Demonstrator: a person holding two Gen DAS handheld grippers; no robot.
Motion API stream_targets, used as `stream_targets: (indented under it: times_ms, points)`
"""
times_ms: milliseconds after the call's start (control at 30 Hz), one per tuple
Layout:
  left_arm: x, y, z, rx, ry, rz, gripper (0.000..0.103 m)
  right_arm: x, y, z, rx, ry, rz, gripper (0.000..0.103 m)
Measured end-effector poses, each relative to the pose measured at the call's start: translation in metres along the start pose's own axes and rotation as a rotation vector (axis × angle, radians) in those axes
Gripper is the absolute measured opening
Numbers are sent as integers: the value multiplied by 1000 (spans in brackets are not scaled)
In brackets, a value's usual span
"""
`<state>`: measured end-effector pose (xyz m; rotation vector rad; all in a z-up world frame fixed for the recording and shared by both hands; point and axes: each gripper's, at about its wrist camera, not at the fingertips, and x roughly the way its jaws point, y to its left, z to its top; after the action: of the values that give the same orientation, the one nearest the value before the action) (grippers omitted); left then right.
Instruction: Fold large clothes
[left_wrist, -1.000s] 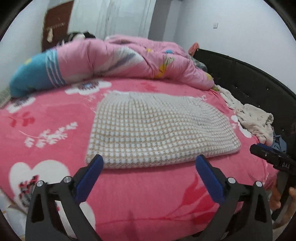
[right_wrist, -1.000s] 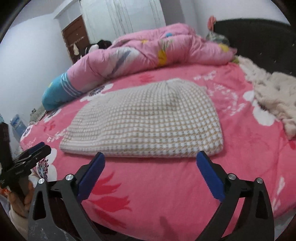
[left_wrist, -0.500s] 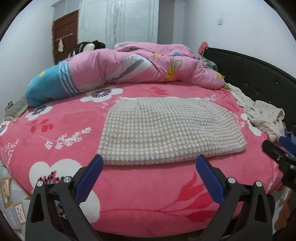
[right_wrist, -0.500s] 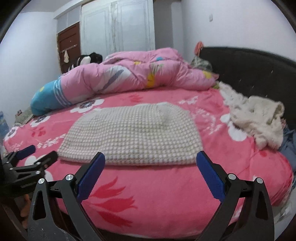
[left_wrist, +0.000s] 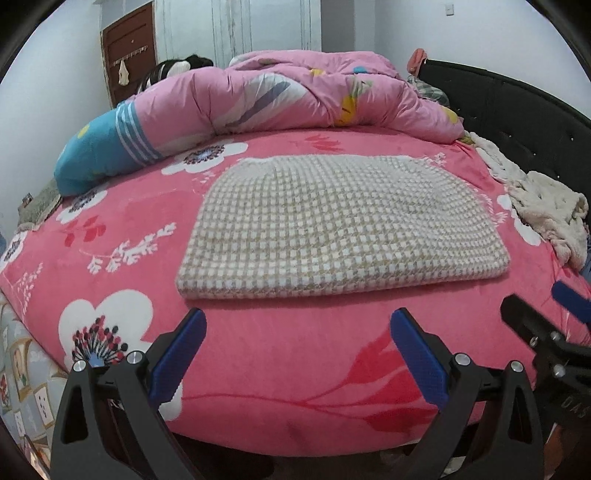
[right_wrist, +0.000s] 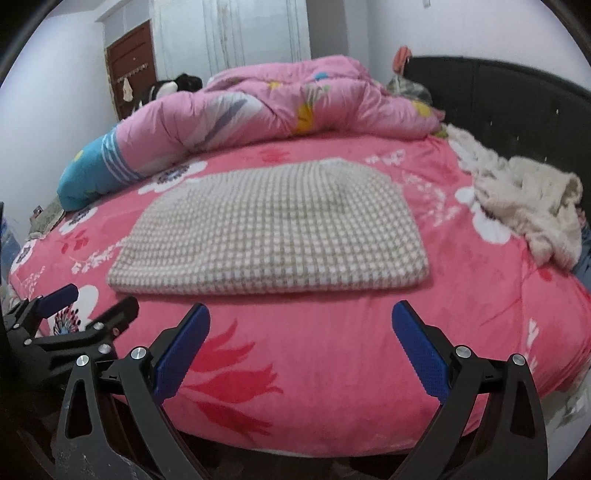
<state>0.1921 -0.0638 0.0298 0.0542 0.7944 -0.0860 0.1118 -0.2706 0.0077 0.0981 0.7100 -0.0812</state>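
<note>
L wrist view: left gripper (left_wrist: 297, 356) pulled back since sec ago, bed edge now in shot; jaws spread wide, nothing held, hovering low off near edge of pink bedspread (left_wrist: 303, 347). Checked knit garment (left_wrist: 332, 225) lies folded flat mid-bed, untouched; fold looks done, retreat implies release complete. Right gripper (left_wrist: 546, 317) alongside at right

R wrist view: right gripper (right_wrist: 301, 356) likewise backed off, released, empty, level w/ mattress edge. Garment (right_wrist: 273, 232) centred. Cream clothes heap (right_wrist: 524, 199) at right, prob next item; pink duvet (right_wrist: 280, 107) behind
</note>
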Motion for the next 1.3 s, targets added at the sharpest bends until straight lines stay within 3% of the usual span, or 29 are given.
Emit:
stream_targets:
  times_ms: [467, 1300]
  points:
    - [9, 12, 0, -60, 37, -30, 98, 7, 13, -4, -56, 40, 0, 95]
    - [6, 20, -1, -83, 28, -53, 98, -1, 18, 3, -64, 25, -10, 95]
